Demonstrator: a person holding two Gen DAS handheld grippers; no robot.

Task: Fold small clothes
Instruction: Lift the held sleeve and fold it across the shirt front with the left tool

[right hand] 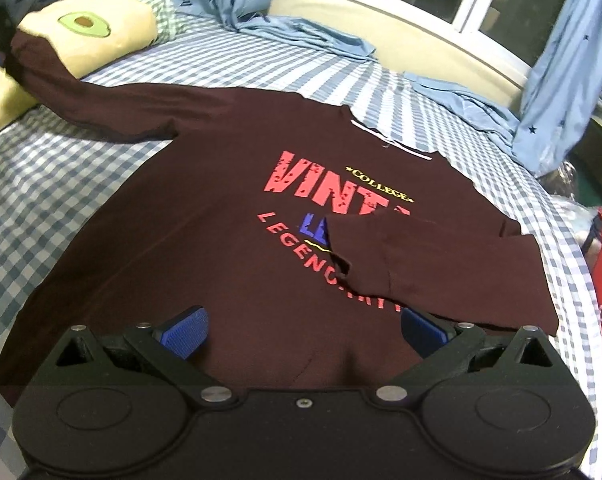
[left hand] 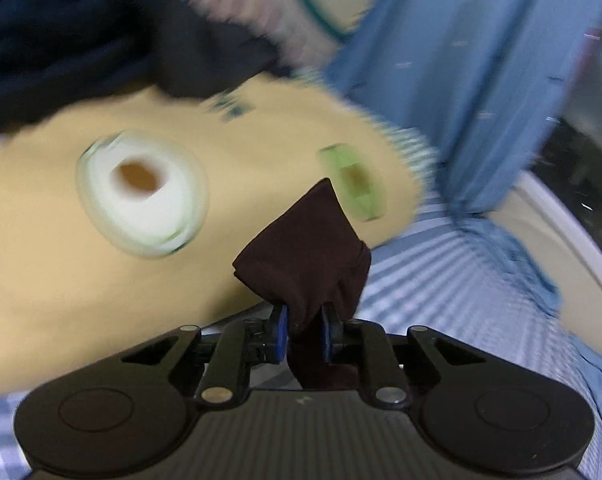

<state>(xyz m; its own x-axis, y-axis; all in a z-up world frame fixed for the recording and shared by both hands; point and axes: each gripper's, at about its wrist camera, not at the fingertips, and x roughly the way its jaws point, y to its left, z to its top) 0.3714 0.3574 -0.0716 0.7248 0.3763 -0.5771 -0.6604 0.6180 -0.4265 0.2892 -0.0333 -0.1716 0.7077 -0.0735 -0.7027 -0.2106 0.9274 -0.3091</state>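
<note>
My left gripper [left hand: 304, 334] pinches a bunched maroon sleeve [left hand: 307, 248]; a blurred yellow avocado pillow [left hand: 81, 240] lies just ahead, blue curtain [left hand: 481, 80] ahead-right.

Dark maroon long-sleeved cotton shirt [right hand: 205, 216] with red, blue and yellow lettering; blue-and-white checked bedsheet [right hand: 41, 184]; at eleven o'clock, pale yellow avocado-print pillow [right hand: 97, 36]; light blue star-dotted curtains [right hand: 561, 80].

My bed [right hand: 81, 184], in blue checked sheets, carries the maroon shirt [right hand: 205, 232], a yellow avocado pillow [right hand: 97, 32] and the curtain ends [right hand: 313, 40].
</note>
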